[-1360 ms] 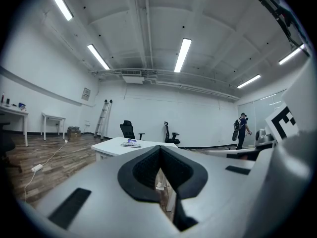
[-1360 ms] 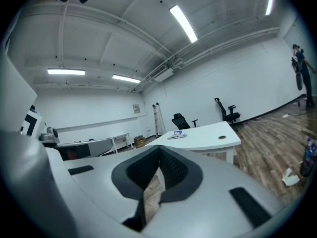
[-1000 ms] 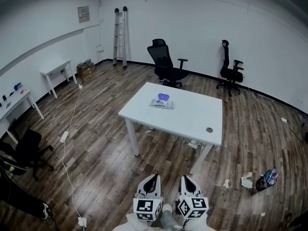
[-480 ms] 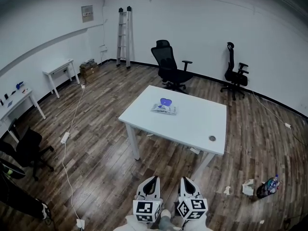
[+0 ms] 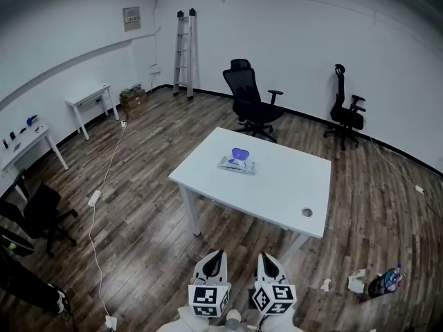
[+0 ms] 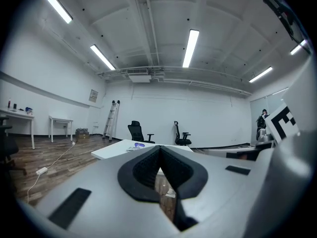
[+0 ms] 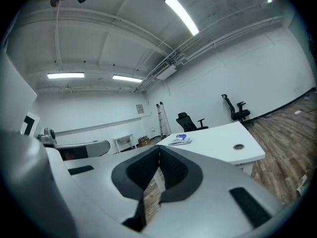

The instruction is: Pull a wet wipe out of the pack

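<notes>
A flat, pale plastic wet-wipe pack (image 5: 236,164) with a purple lid patch lies on the far half of the white rectangular table (image 5: 291,185), untouched. Well short of the table, the left gripper (image 5: 215,256) and right gripper (image 5: 266,258) hang side by side, each with jaws pressed together on nothing.

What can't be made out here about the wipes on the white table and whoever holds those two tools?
Wet wipe pack: too small in every view to tell whether its flap is open or a wipe sticks out.
Person's hands: head view, hidden beneath the left tool and right tool, cut off by the bottom edge.
Bottle on the floor: head view, label too small to read.
</notes>
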Action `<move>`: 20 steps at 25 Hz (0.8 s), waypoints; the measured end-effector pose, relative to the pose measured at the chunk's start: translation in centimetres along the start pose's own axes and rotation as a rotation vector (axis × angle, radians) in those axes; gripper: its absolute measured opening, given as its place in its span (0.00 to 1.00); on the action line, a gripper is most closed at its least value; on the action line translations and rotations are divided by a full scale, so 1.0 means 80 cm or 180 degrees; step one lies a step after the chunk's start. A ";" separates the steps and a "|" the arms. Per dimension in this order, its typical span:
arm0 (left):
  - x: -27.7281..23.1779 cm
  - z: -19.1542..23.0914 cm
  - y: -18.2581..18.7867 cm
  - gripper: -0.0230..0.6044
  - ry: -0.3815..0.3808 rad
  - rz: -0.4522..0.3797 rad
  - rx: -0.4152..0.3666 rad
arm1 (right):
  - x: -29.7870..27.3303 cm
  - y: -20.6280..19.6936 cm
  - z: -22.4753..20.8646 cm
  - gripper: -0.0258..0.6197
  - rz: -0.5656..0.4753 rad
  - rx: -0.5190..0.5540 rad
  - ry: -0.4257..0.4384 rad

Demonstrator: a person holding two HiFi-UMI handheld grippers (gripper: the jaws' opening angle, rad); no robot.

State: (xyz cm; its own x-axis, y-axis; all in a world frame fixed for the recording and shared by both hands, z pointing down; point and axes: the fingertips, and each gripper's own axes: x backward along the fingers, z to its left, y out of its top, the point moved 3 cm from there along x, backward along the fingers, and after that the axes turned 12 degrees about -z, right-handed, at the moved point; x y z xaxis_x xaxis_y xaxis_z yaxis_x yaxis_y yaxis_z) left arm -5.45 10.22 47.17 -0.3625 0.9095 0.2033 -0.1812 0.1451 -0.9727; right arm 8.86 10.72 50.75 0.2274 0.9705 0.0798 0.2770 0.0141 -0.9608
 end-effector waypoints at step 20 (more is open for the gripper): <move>-0.111 0.007 -0.038 0.03 0.0171 -0.0006 -0.0073 | -0.099 -0.011 -0.072 0.05 0.0158 0.0069 0.0087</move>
State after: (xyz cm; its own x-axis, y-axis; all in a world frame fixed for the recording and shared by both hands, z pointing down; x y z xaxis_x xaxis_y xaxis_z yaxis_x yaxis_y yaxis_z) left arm -2.23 1.48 48.39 -0.3126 0.9288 0.1993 -0.1607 0.1551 -0.9747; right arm 12.20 1.62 52.54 0.2660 0.9632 0.0388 0.2446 -0.0285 -0.9692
